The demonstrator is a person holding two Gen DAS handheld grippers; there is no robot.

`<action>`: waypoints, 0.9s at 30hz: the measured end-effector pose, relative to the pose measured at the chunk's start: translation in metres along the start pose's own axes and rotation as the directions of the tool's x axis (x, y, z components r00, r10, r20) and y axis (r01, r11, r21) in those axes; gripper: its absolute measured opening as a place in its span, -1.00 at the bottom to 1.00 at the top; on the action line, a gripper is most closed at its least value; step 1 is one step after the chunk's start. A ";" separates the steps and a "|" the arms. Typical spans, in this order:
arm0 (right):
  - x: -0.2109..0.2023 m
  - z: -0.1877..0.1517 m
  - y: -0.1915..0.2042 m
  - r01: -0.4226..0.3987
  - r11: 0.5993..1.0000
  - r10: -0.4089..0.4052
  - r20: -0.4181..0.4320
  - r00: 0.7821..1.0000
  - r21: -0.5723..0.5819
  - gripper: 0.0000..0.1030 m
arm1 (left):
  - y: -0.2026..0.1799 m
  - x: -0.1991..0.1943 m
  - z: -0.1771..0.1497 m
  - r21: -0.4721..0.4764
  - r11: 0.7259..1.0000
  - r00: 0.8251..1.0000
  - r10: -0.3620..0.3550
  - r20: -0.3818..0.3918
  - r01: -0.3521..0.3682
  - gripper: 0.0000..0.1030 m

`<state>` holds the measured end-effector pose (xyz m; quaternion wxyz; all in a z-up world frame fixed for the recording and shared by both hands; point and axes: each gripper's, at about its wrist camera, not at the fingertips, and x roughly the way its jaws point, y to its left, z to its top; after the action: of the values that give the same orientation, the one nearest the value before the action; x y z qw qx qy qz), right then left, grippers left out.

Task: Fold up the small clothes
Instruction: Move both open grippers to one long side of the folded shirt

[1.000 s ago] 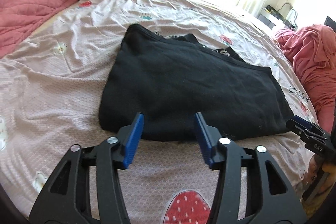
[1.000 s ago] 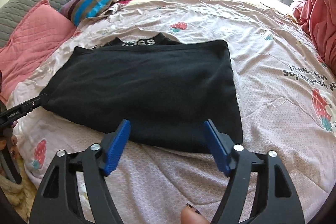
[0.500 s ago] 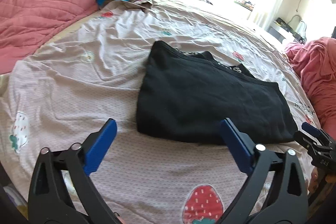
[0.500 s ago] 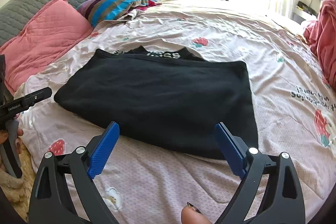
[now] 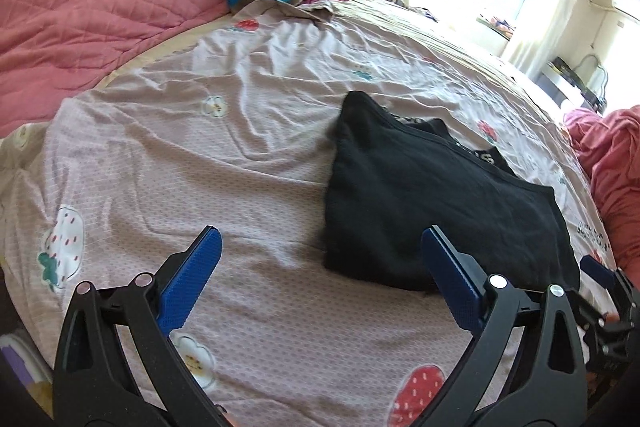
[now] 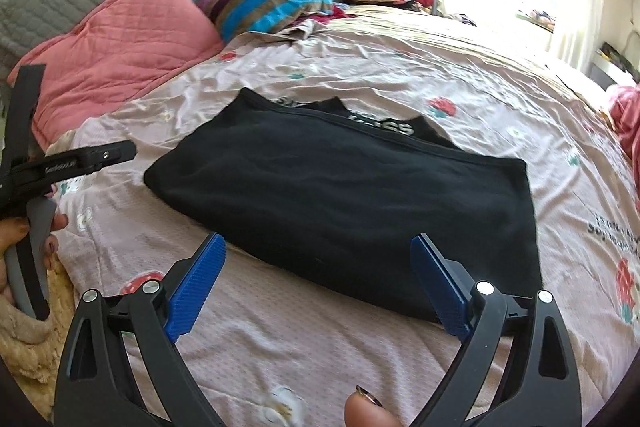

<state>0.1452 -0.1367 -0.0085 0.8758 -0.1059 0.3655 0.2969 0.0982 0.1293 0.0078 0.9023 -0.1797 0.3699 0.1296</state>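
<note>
**Both grippers let go and draw back from a folded black garment**

The left gripper and the right gripper have just spread their jaws and now stand released, with nothing between the blue pads. A second ago both sat narrower and close against the near hem of the black garment; since then each has backed away toward the near edge of the bed, and the left one has also slid off to the garment's left side, so its view now takes in more bare sheet.

The garment lies flat as a folded rectangle near the middle of the bed, its far layer peeking out along the back edge. This reads as one fold set down and released; whether another fold is needed is a judgement, though the piece is wide enough to halve again.

White lettering shows on the exposed band at the garment's back edge, partly hidden; only something like "SS" can be read. Dark printed words on the sheet near the bed's right edge are too distorted to make out.
</note>
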 end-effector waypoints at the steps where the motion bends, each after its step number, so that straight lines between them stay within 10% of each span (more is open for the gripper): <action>1: 0.002 0.002 0.005 -0.012 1.000 0.012 0.000 1.000 -0.009 0.80 | 0.004 0.000 0.002 -0.008 1.000 1.000 0.004 0.000 -0.004 0.82; 27: 0.125 0.016 0.120 0.072 0.922 -0.099 -0.052 0.994 -0.380 0.86 | 0.030 0.069 0.054 -0.002 0.998 0.991 0.062 -0.120 -0.063 0.82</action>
<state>0.1526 0.0209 -0.0819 0.8378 -0.2985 0.3273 0.3192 0.1686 0.1860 -0.0131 0.8735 -0.1781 0.4282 0.1478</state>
